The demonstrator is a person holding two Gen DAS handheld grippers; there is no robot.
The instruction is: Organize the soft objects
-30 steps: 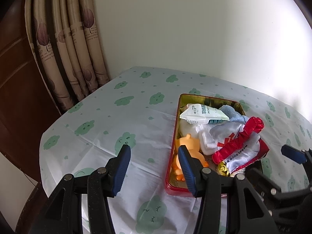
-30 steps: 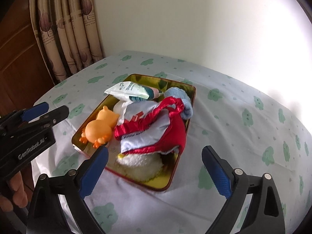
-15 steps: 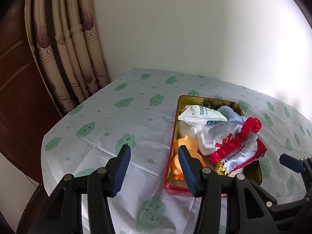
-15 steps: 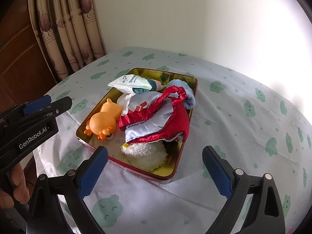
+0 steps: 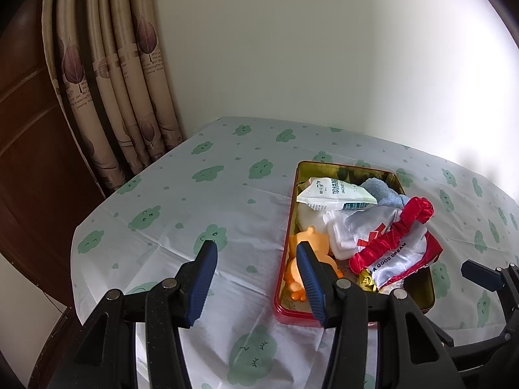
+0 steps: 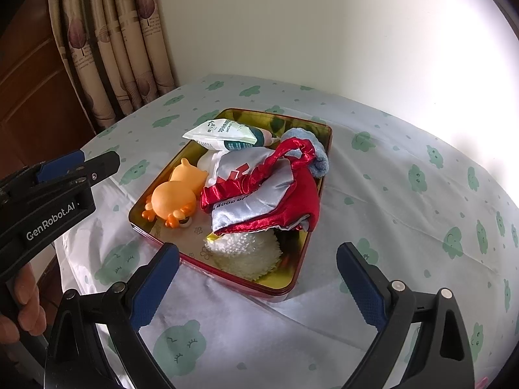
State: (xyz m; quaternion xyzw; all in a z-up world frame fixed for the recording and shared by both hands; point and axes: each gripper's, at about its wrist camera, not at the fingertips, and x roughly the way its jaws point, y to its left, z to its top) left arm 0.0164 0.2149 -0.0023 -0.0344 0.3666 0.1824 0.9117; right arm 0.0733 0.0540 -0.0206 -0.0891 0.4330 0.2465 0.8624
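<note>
A red-walled tin [image 5: 285,314] [image 6: 321,129] with a gold inside stands on the table and holds soft things: an orange rubber toy [image 6: 175,196] [image 5: 316,243], a red and silver satin cloth [image 6: 259,194] [image 5: 392,253], a white fluffy ball [image 6: 246,253], a white sachet [image 6: 223,134] [image 5: 334,194] and a blue cloth [image 6: 311,142] [image 5: 382,191]. My left gripper [image 5: 256,275] is open and empty, above the cloth just left of the tin. My right gripper [image 6: 256,282] is open and empty, in front of the tin's near wall.
The table has a white cloth with green cloud prints [image 5: 207,194] [image 6: 421,194]. Beige curtains [image 5: 123,81] and a brown wooden panel [image 5: 29,129] stand at the left. A pale wall [image 6: 292,32] is behind. The left gripper's body [image 6: 48,207] shows in the right wrist view.
Both grippers have drawn back and up a little, so the tin sits lower and smaller in both views. Both stay open. Nothing in the tin has moved.
</note>
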